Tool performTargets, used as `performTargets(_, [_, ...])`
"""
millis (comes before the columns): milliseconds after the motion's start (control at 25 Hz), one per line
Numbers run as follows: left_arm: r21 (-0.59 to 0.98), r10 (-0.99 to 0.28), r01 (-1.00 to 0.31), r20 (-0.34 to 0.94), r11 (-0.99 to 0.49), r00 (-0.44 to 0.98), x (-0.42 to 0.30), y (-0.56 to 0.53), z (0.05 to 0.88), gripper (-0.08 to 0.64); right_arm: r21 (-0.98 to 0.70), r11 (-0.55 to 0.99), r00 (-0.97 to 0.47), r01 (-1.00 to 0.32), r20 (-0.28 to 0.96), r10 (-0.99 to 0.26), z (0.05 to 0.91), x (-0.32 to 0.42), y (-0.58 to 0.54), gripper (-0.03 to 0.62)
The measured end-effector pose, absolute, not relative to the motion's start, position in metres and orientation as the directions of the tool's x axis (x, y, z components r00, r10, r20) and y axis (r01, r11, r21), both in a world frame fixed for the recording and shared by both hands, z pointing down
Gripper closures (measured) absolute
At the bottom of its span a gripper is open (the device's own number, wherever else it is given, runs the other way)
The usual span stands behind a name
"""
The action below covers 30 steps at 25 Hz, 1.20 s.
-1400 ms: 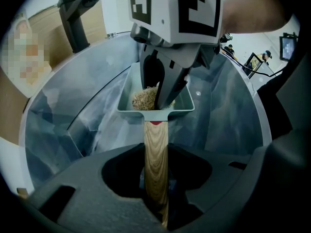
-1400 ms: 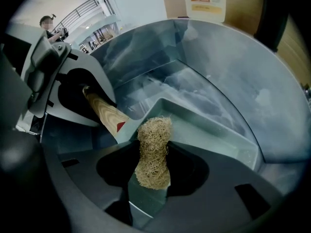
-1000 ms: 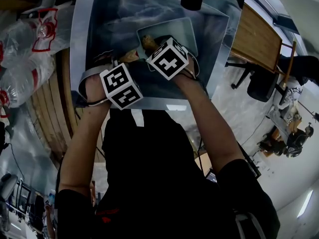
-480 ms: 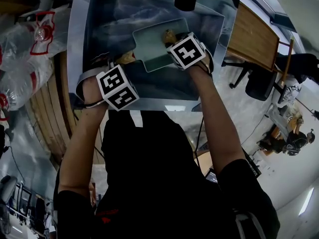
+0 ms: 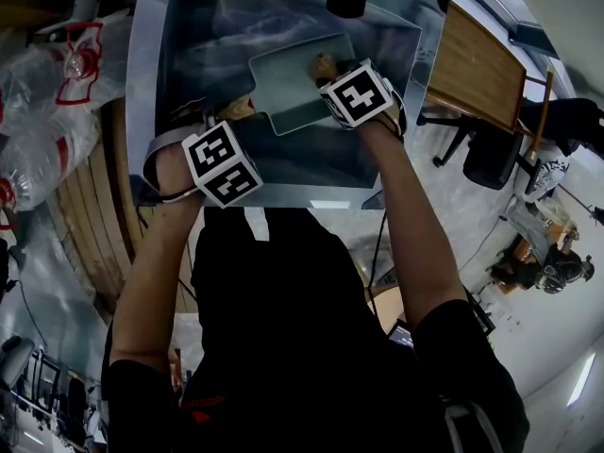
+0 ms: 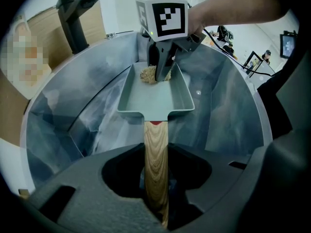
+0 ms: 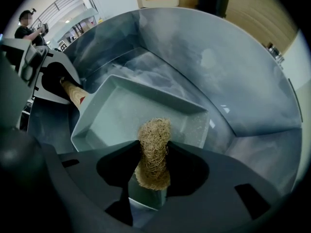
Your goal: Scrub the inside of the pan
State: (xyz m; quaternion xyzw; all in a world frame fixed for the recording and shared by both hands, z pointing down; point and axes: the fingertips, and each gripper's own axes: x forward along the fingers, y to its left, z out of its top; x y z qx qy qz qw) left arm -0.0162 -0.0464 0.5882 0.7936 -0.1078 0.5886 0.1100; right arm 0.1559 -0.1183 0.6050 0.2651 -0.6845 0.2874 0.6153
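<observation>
Scrubbing at frame centre: the left gripper (image 6: 156,183) has its jaws clamped on the pan (image 6: 150,93) by its wooden handle (image 6: 156,149). The right gripper (image 7: 153,166) has its jaws pinching a fibre scrubber (image 7: 154,137) at the pan's upper end. The next move likely calls for a firm stroke toward the handle.

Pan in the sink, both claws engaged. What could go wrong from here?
The left claw holds only the wooden handle; scrubbing pressure at the far end of the pan could twist it loose.
The right claw pinches a narrow band of the scrubber; it might pull out, leaving claw tips scraping the pan.
</observation>
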Motion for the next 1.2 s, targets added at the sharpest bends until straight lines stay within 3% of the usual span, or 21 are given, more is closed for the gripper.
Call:
performTargets(520, [0.043,-0.046,-0.298,0.957,-0.954,0.287,-0.015,-0.048,0.588,0.403,-0.204,0.756,-0.274,-0.622,0.961,0.034,0.567,0.084,-0.079,0.423])
performTargets(1200, [0.054,-0.039,-0.306,0.956,-0.951,0.291,-0.015,-0.047,0.588,0.403,-0.232,0.778,-0.251,-0.585,0.963,0.098,0.599,0.06,-0.06,0.426])
